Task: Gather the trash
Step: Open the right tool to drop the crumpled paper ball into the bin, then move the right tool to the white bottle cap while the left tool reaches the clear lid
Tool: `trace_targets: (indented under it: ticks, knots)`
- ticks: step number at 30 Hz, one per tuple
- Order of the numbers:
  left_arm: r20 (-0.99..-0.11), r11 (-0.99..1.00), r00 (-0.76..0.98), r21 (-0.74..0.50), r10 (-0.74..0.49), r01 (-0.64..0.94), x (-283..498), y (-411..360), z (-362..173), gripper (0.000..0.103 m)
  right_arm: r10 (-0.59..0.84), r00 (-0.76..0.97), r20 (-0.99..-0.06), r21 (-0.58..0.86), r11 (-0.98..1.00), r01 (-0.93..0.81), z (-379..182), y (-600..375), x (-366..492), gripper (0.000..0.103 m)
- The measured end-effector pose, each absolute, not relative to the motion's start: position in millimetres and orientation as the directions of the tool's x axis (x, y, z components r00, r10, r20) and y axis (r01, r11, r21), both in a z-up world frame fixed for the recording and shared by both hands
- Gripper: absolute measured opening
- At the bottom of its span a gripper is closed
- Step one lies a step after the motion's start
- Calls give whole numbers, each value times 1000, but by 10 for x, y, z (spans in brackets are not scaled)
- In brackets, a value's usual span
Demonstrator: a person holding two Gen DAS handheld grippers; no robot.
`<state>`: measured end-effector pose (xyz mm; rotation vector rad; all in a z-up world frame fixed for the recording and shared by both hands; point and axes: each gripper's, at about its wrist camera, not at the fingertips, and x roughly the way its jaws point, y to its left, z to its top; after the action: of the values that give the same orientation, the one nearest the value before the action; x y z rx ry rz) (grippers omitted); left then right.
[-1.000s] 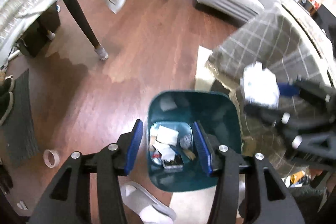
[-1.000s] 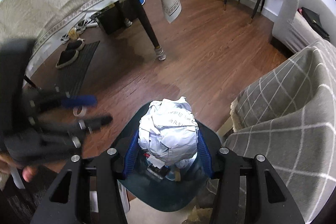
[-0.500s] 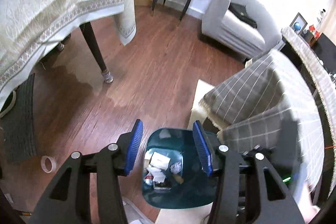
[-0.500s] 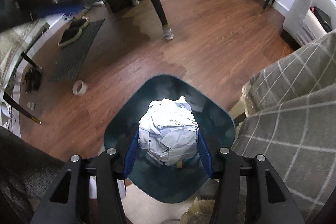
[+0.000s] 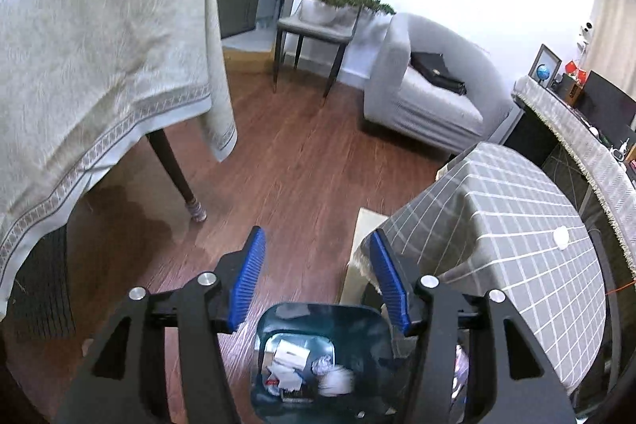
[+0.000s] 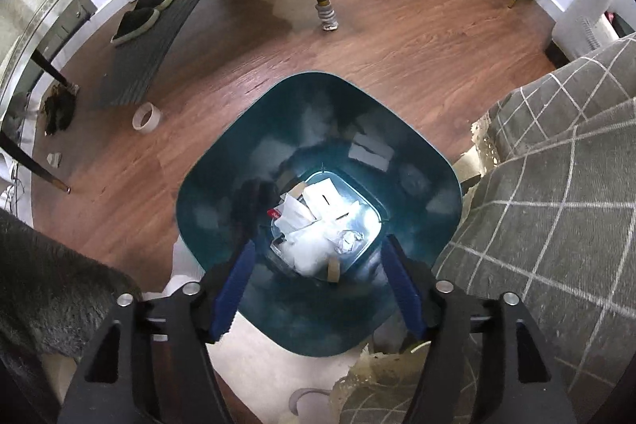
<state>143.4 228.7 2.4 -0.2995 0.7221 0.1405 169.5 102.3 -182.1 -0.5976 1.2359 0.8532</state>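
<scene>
Teal bin [image 5: 318, 356], left wrist view: left gripper [image 5: 318, 285] above it, jaws just widened, empty. Right wrist view: right gripper [image 6: 318, 285] over the bin, jaws just opened, empty; crumpled paper [image 6: 314, 253] lies inside, light, soft, best pinched across its bulk.

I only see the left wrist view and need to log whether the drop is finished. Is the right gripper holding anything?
Observer: No. The right gripper is open. Its jaws have just been opening, and nothing is between them.
Operator: Where is it pointing?
Observer: Down into the teal bin, whose whole rim shows in the right wrist view.
Operator: Anything left on the floor near it?
Observer: A roll of tape lies on the wood floor to the left of the bin, near the corner of the dark mat.
</scene>
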Motion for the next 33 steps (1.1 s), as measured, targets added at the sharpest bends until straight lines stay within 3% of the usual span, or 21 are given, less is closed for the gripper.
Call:
trace_targets:
  ticks: [17, 33]
  knots:
    - [-586, 957, 808, -201, 55, -210, 1522, 1972, 366, 63, 521, 246, -817, 92, 539, -837, -487, 558, 1543, 64]
    - [-617, 970, 786, -214, -43, -115, 1697, 1290, 139, 64, 480, 527, -702, 35, 761, -648, 171, -732, 1879, 60]
